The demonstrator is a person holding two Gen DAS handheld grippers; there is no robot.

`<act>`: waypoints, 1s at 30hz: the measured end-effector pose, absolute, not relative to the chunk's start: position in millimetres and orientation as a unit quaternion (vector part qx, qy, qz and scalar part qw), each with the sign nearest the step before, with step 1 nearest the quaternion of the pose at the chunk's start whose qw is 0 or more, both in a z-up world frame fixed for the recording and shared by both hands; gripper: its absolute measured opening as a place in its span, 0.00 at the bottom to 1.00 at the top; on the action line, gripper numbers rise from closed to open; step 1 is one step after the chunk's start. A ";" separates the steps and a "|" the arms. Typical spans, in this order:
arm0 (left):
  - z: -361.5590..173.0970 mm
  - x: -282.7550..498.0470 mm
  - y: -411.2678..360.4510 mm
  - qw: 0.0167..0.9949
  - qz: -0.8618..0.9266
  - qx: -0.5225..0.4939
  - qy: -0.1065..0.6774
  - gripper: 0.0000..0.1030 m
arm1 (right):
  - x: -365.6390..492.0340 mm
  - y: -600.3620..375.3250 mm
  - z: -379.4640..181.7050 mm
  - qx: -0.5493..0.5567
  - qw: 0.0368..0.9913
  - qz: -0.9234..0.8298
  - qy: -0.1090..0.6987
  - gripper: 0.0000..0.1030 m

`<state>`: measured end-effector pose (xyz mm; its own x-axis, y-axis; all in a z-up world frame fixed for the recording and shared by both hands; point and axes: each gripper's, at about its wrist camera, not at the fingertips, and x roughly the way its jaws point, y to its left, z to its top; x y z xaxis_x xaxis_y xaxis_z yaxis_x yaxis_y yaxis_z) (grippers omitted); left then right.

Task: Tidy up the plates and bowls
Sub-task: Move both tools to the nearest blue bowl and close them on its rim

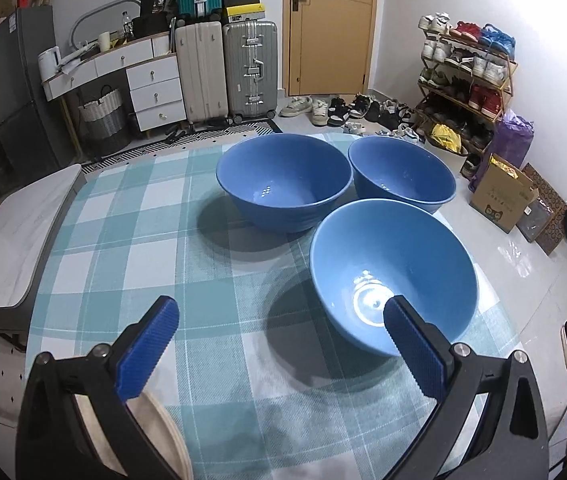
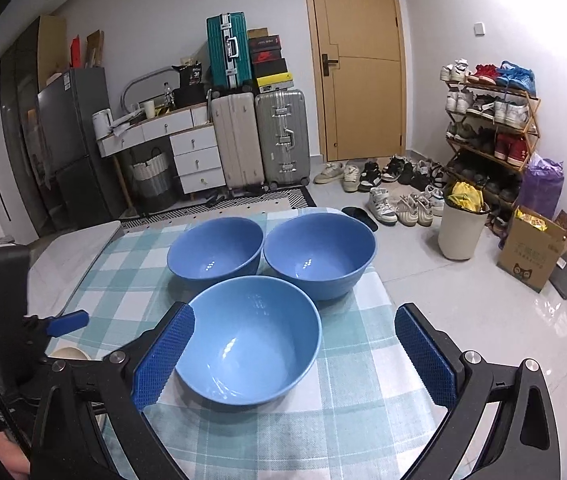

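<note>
Black bag (image 1: 158,3) on dresser: number "36"

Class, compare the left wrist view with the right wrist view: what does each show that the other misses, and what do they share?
Only the left wrist view shows the left gripper from behind, jaws wide apart and empty.

Only the right wrist view shows the white bin on the floor, and the right gripper, open, straddling the nearest bowl.

Both show three blue bowls on the checked tablecloth, a cream plate at the near left, the suitcases and the door.
</note>
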<state>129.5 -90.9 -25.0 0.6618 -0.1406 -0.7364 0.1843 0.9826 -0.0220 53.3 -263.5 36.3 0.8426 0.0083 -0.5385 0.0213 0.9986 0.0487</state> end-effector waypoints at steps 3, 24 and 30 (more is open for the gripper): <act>-27.0 139.2 -95.0 0.908 -0.090 0.030 0.409 1.00 | 59.1 -266.2 46.2 0.020 0.961 -0.009 0.277 0.99; -62.1 199.2 -123.5 0.858 -0.149 0.039 0.490 0.73 | 175.5 -312.0 -63.4 0.073 0.880 0.015 0.469 0.99; -73.6 206.1 -124.1 0.843 -0.151 0.037 0.515 0.38 | 183.6 -314.4 -76.2 0.075 0.873 0.028 0.481 0.83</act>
